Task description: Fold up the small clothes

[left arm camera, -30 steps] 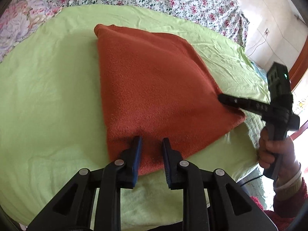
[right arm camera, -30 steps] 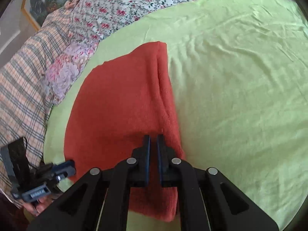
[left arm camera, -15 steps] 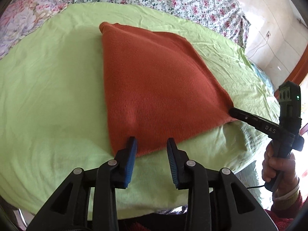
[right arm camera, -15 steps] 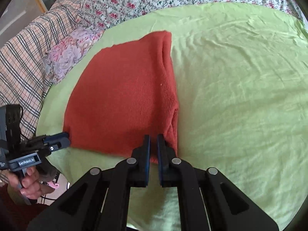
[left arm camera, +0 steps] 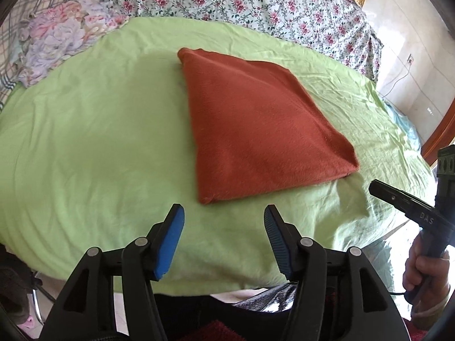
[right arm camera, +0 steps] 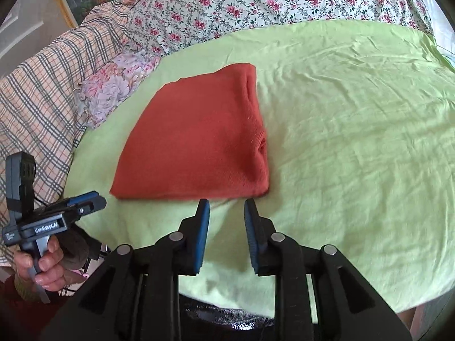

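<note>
A rust-orange knit garment [left arm camera: 256,125] lies folded flat in a rough square on the light green sheet [left arm camera: 99,142]; it also shows in the right wrist view [right arm camera: 196,147]. My left gripper [left arm camera: 223,213] is open and empty, just short of the garment's near corner. My right gripper [right arm camera: 226,204] is open and empty, just short of the garment's near edge. The right gripper also shows at the right of the left wrist view [left arm camera: 378,186]. The left gripper shows at the left of the right wrist view [right arm camera: 96,199].
A floral bedspread [left arm camera: 256,2] lies behind the green sheet [right arm camera: 355,113]. A pink floral pillow [right arm camera: 113,88] and a plaid blanket [right arm camera: 37,93] lie to the left. The bed's near edge is just under both grippers.
Both grippers have let go of the garment, opened and pulled back toward the bed's near edge. The garment now lies flat and free.
</note>
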The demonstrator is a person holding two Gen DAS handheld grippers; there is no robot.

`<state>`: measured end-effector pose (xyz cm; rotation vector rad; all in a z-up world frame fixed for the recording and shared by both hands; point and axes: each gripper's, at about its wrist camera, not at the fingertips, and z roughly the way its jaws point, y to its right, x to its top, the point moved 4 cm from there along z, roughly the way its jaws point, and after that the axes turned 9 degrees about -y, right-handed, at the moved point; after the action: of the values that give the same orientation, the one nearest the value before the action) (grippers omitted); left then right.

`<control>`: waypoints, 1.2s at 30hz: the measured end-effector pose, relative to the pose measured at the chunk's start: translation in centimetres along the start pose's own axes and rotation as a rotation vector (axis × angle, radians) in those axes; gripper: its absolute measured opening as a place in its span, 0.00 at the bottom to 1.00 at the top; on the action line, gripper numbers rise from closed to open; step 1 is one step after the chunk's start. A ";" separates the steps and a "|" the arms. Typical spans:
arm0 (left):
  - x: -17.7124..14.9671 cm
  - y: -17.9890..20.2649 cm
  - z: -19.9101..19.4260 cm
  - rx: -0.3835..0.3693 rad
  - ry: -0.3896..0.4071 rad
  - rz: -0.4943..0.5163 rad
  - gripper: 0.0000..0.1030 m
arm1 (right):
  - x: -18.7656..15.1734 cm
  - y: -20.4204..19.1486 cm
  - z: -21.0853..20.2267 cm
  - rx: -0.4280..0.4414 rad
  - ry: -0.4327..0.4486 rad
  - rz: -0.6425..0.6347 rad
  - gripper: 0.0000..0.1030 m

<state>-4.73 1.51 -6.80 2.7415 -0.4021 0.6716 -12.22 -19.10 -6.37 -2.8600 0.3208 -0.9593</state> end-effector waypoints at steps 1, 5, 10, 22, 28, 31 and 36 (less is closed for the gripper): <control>-0.1 -0.1 -0.1 0.007 0.000 0.001 0.63 | -0.3 -0.1 -0.1 0.001 -0.004 0.001 0.29; -0.6 -0.7 -0.7 0.042 0.005 0.000 0.72 | -1.1 -1.0 -0.1 0.005 -0.019 -0.005 0.43; -0.4 -1.0 -1.9 0.083 0.034 0.004 0.79 | -0.5 -2.3 -0.2 0.004 -0.027 -0.043 0.55; 2.3 -1.0 -1.5 0.193 0.024 0.041 0.85 | 3.1 -3.7 0.3 -0.002 -0.028 -0.139 0.82; 4.3 -0.6 0.0 0.221 -0.007 0.054 0.88 | 4.6 -3.7 1.7 -0.015 -0.050 -0.145 0.84; 5.0 -0.4 0.6 0.237 -0.028 0.050 0.89 | 4.9 -3.7 2.1 -0.019 -0.052 -0.137 0.84; 4.6 -0.3 0.4 0.253 -0.027 0.045 0.90 | 4.8 -4.0 2.4 -0.018 -0.072 -0.132 0.86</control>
<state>-0.50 0.76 -5.00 2.9904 -0.4118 0.7438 -6.34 -16.24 -4.79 -2.9555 0.1364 -0.8749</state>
